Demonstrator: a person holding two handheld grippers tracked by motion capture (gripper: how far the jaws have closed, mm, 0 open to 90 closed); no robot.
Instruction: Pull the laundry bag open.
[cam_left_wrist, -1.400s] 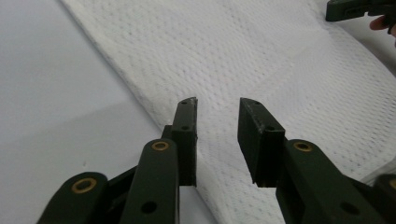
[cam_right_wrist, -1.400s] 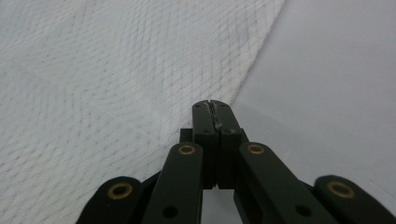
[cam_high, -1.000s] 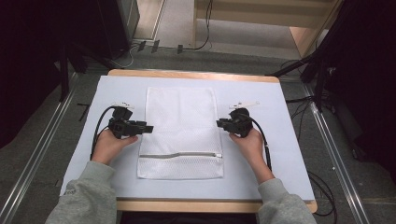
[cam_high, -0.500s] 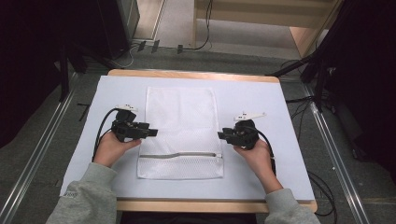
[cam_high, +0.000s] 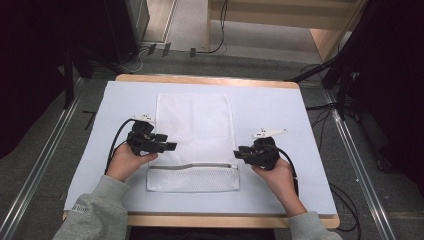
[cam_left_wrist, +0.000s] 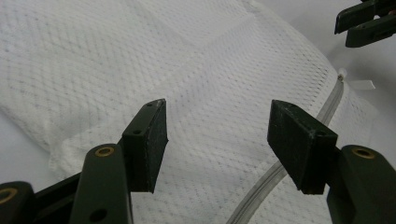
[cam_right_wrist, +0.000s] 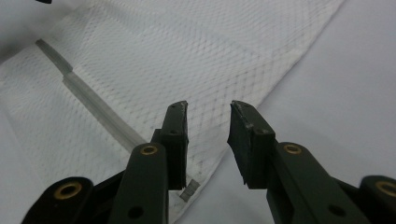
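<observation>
A white mesh bag (cam_high: 195, 130) lies flat on the table, its zipper (cam_high: 192, 166) running across near the front end. My left gripper (cam_high: 170, 146) hovers at the bag's left edge just above the zipper. Its jaws have just been opening and stand wide over the mesh (cam_left_wrist: 210, 70), open, with nothing between them (cam_left_wrist: 217, 140). My right gripper (cam_high: 239, 152) is at the bag's right edge by the zipper's end. Its jaws have opened a little and stand a narrow gap apart (cam_right_wrist: 208, 135), holding nothing, above the bag's corner and the zipper pull (cam_right_wrist: 189, 191).
The bag rests on a pale sheet (cam_high: 300, 125) that covers a wooden table (cam_high: 210, 80). Cables trail from both grippers toward the person's sleeves. Grey floor, rails and dark stands surround the table. Beyond the bag, the right gripper's jaws (cam_left_wrist: 364, 23) appear in the left gripper view.
Both hands have slid toward the near side of the table along the bag's edges, the right one down to the zipper's end. The left jaws have spread wider.
</observation>
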